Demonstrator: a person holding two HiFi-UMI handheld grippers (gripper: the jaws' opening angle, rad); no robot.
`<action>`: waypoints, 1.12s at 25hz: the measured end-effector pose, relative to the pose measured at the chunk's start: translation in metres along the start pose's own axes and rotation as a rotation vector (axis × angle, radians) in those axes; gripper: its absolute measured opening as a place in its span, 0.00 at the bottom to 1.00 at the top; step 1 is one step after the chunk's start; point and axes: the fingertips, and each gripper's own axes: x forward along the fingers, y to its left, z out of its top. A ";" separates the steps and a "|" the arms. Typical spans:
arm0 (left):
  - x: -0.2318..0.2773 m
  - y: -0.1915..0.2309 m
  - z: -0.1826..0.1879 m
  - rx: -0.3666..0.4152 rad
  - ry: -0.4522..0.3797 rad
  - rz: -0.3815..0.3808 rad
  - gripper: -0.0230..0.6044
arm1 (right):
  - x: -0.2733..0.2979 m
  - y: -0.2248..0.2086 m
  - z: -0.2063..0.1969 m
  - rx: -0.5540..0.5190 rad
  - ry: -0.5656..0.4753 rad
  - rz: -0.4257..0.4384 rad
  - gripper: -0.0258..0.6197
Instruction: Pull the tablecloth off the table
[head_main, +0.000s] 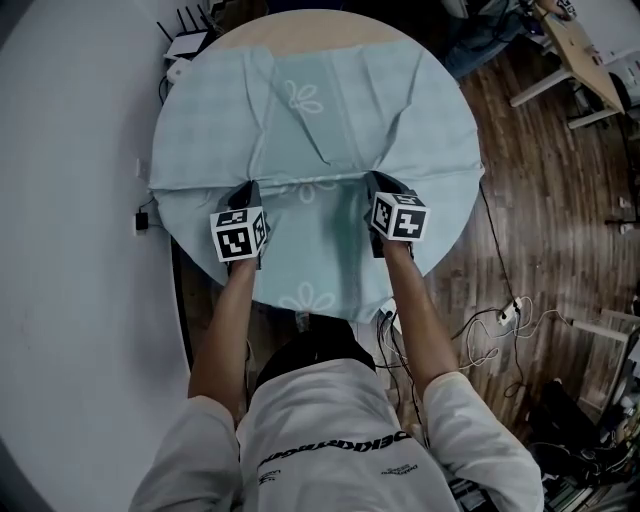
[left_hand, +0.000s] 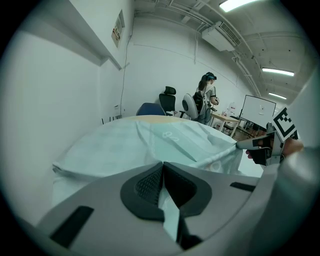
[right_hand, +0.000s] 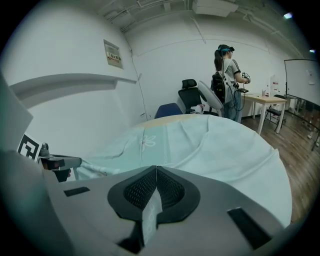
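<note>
Two claws were each shut tight on a pinch of the tablecloth (head_main: 320, 110). The left claw (left_hand: 162, 172) had a thin fold of the pale green cloth squeezed between its dark pads, and a strip of it hung down below them. It sat over the left middle of the round desk (head_main: 300, 22).

Between the claws, the cloth was lifted into a long ridge that ran from one claw to the other. Beyond the ridge the cloth lay wrinkled over most of the desk top. Only a small bare strip of wood showed at the far edge. On the near side the cloth hung over the edge, close to the person's body.

The right claw (right_hand: 155, 187) was closed the same way on its own fold, over the right middle of the desk.

I think a few things could go wrong from here. Each claw held only a small bit of cloth, so a fast, hard pull could make it slip out. If one arm pulled more than the other, the cloth could twist and bunch up on one side. The loose end could also drop onto the wires (head_main: 500, 320) on the floor at the right and get tangled there.
</note>
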 end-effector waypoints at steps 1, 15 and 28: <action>-0.009 -0.002 -0.001 0.003 -0.005 -0.005 0.06 | -0.008 0.003 -0.001 -0.001 -0.005 -0.001 0.09; -0.111 -0.027 -0.006 0.041 -0.079 -0.033 0.06 | -0.109 0.041 -0.016 -0.043 -0.053 0.010 0.09; -0.191 -0.052 -0.019 -0.013 -0.160 0.019 0.06 | -0.186 0.063 -0.026 -0.073 -0.143 0.055 0.09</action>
